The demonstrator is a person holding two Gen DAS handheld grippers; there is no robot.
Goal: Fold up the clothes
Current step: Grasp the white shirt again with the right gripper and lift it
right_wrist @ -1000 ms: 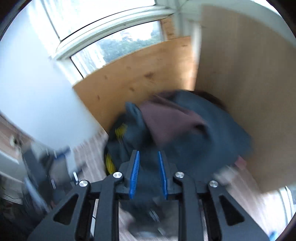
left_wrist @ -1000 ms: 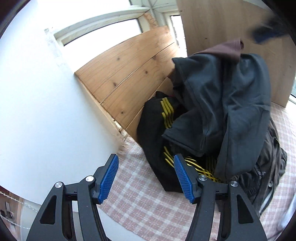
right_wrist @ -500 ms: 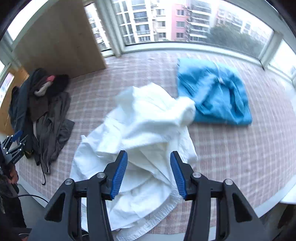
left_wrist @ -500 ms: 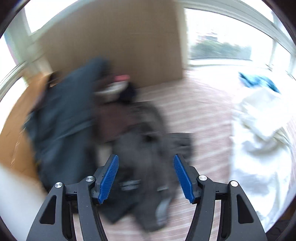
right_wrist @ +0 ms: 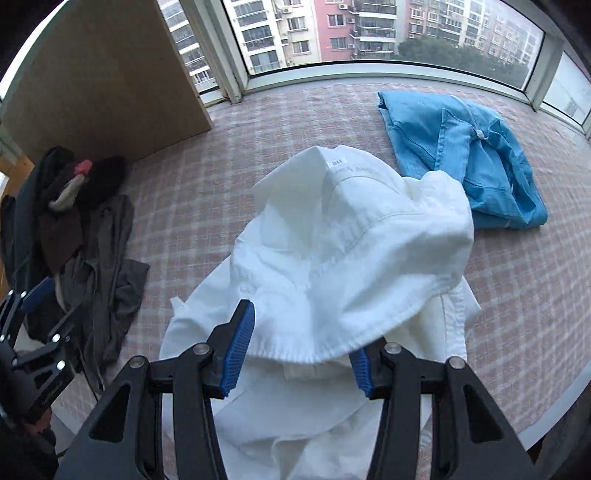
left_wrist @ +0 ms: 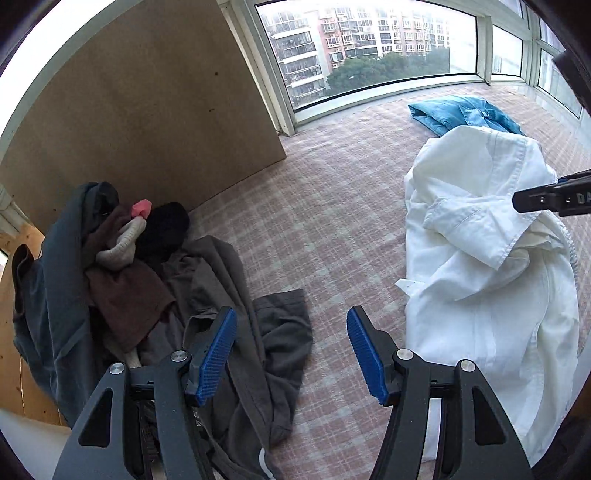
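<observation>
here the crumpled white cotton shirt [right_wrist: 332, 258] lies in a loose heap on the pink-and-white checked cloth surface [right_wrist: 192, 192], collar with its size label turned toward the window, hem trailing toward the near edge. its long axis runs from the collar, far from the camera, back to the hem beneath the right tool [right_wrist: 299, 350]. a raised fold of the shirt bulges up between the blue pads of that tool; the jaws have just been opening and now stand part spread, and the fold sits in the gap without either pad visibly pressing it, so no grip is judged to be in place.

the left tool [left_wrist: 291, 354] is spread wide with nothing between its pads, and hangs over bare checked cloth. from it the white shirt [left_wrist: 480, 258] lies off to the right, and the pile of dark grey and brown garments [left_wrist: 166, 295] lies to its left and partly under its left finger. the right tool is therefore the nearer of the two to the shirt; the left would have to cross toward it before both could take an edge.

further out, a folded blue denim-like garment [right_wrist: 461, 158] rests just beyond the collar, touching or overlapping the white fabric. a brown board [left_wrist: 147, 110] leans behind the dark pile, under the window [right_wrist: 369, 33].
</observation>
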